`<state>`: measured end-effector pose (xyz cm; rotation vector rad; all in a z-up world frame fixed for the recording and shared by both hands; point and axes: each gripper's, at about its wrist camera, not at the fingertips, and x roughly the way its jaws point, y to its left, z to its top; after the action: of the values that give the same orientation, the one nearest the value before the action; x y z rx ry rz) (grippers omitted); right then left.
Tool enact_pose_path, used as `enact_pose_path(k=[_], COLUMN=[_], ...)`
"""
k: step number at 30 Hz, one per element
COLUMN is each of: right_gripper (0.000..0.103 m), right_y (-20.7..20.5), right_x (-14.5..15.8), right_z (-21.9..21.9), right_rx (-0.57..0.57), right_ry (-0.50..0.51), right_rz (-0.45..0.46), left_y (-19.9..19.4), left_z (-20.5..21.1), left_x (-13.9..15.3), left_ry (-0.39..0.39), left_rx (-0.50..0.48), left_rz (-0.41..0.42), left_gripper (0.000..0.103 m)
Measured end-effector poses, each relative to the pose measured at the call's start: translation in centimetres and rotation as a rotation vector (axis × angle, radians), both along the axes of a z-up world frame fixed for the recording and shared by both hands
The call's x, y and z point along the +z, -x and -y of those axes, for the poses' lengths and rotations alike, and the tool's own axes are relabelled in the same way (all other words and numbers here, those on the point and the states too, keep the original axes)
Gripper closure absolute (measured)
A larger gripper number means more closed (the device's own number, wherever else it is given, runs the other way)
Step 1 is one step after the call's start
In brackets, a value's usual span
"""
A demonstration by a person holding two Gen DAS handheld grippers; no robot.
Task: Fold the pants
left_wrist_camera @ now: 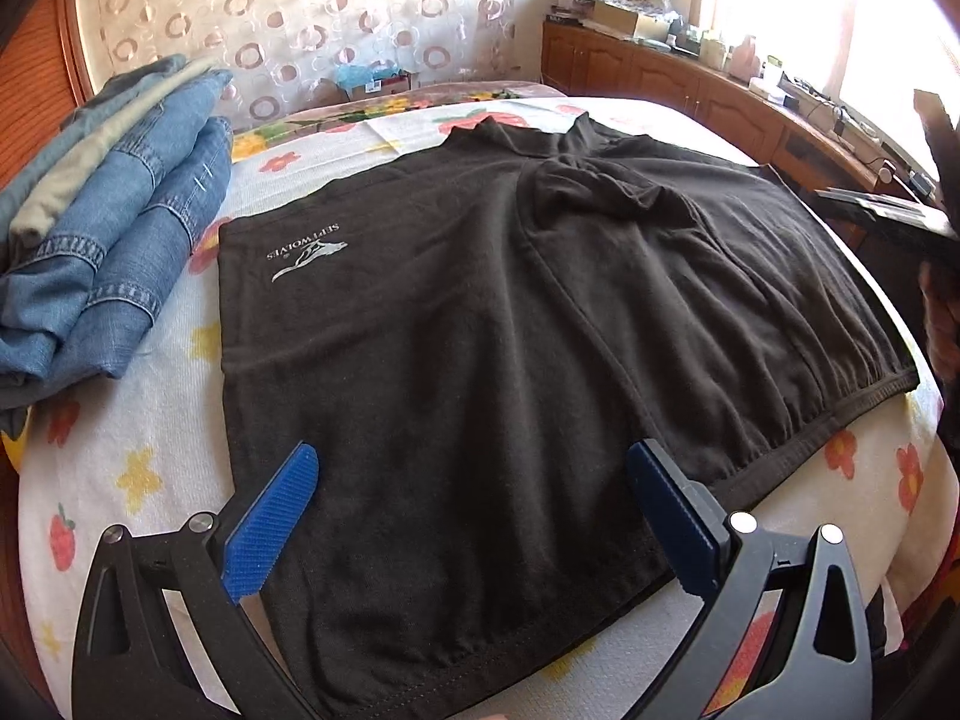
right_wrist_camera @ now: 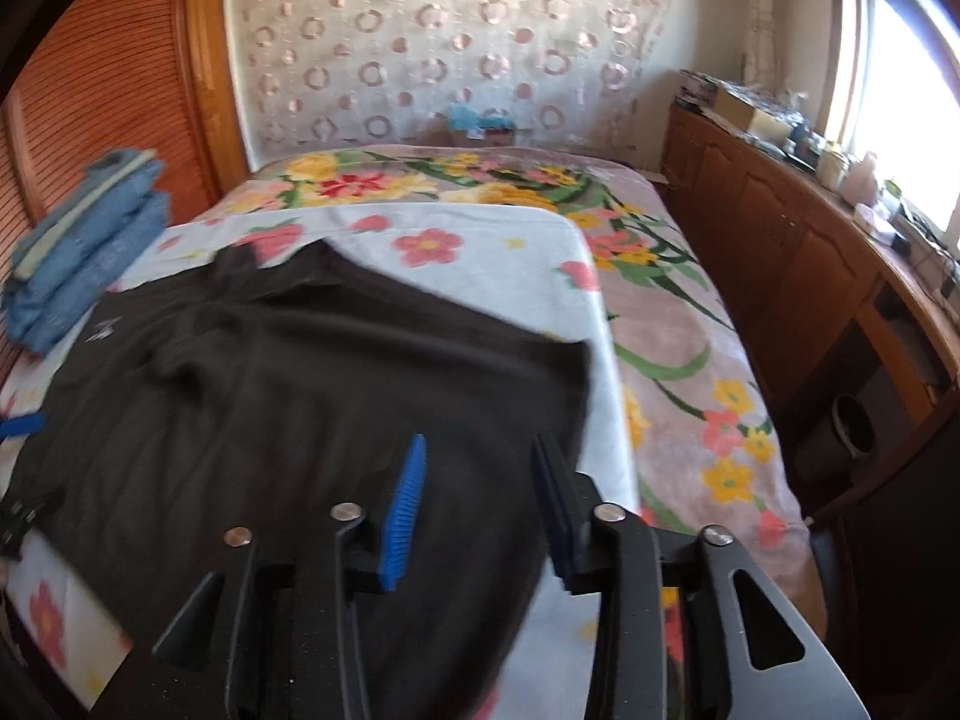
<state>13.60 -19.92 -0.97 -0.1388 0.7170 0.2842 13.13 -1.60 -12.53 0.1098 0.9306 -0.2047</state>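
Note:
Black pants [left_wrist_camera: 468, 312] with a white logo [left_wrist_camera: 306, 255] lie spread flat on a white flowered sheet [left_wrist_camera: 132, 420] on the bed. Their gathered waistband [left_wrist_camera: 840, 414] points to the right. My left gripper [left_wrist_camera: 474, 453] is open wide just above the near hem, with its blue fingers [left_wrist_camera: 276, 522] astride the cloth and not pinching it. In the right wrist view, my right gripper [right_wrist_camera: 480, 444] is partly open over the right part of the pants [right_wrist_camera: 270, 390], with nothing between its pads. One blue finger of the left gripper [right_wrist_camera: 21, 423] shows at the left edge.
A stack of folded jeans [left_wrist_camera: 114, 228] sits at the left of the bed, also seen as the jeans stack [right_wrist_camera: 90, 246]. A flowered blanket [right_wrist_camera: 672, 330] covers the far and right side. A wooden cabinet [right_wrist_camera: 780, 252] with clutter on top runs along the right wall.

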Motion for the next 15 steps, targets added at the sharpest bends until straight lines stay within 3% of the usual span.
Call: enact_pose_path(k=[3, 7, 10, 15], right_gripper=[0.05, 0.047, 0.047, 0.047], right_y=[3.2, 6.2, 7.4, 9.0], right_x=[-0.9, -2.4, -3.1, -3.4], right_z=[0.3, 1.4, 2.7, 6.0], right_rx=[0.039, 0.037, -0.027, -0.052], right_ry=[-0.03, -0.041, 0.015, -0.059], right_rz=[-0.008, -0.017, -0.027, -0.036], left_y=[0.0, 0.1, 0.3, 0.3], left_z=[-0.1, -0.1, -0.1, -0.1], left_x=[0.0, 0.0, 0.0, 0.0], left_ry=[0.003, 0.006, 0.005, 0.005], left_rx=[-0.002, 0.01, 0.02, 0.018], left_rz=[0.001, 0.008, 0.014, 0.011], left_gripper=[0.0, 0.0, 0.0, 0.0])
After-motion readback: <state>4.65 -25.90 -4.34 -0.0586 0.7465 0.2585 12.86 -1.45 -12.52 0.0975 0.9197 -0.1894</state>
